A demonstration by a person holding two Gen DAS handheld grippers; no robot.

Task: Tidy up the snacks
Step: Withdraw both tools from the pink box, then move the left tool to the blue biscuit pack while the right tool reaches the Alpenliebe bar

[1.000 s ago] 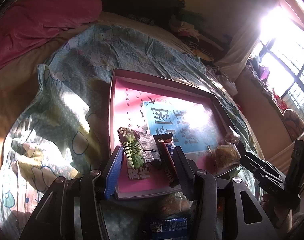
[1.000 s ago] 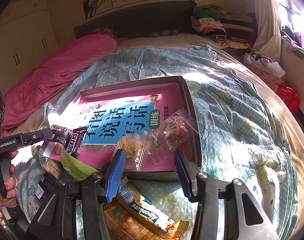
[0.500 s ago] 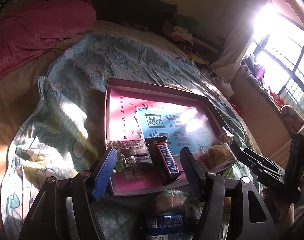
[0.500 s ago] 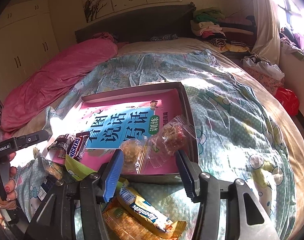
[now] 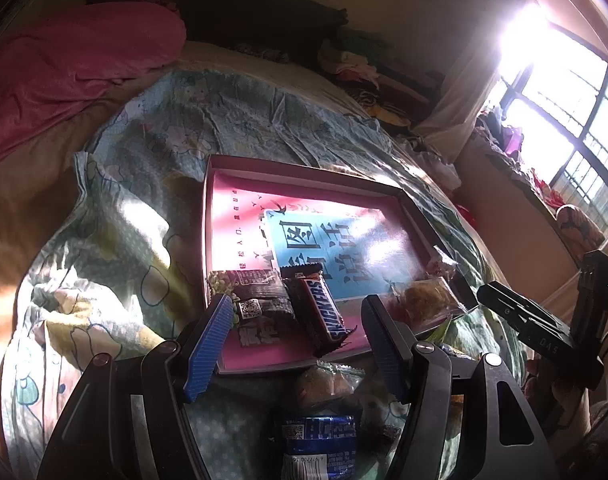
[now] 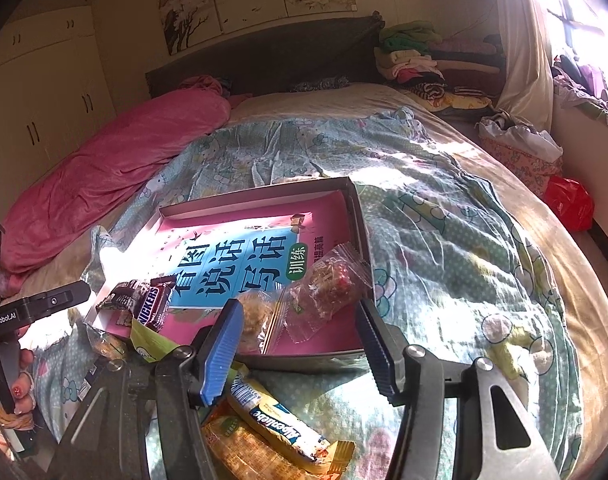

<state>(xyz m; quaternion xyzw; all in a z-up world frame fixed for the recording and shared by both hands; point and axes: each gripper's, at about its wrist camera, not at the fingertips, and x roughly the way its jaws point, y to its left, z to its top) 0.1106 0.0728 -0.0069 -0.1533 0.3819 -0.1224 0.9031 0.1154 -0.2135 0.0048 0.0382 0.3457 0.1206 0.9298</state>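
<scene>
A shallow pink box lies on the bed with a pink and blue book in it. At its near left corner lie a Snickers bar and a dark pea-snack packet. At the near right lie two clear bags. My left gripper is open and empty, just short of the Snickers. My right gripper is open and empty, above the box's near edge. A blue packet and a bun lie under the left gripper. A yellow biscuit pack lies under the right.
The bed has a crumpled green cartoon sheet and a pink quilt at the far left. Folded clothes are piled by the headboard. A red bag sits off the bed's right side. A bright window glares.
My left gripper has let go of the pea packet and Snickers bar, which now lie in the box, and has pulled back. My right gripper has drawn back slightly.
</scene>
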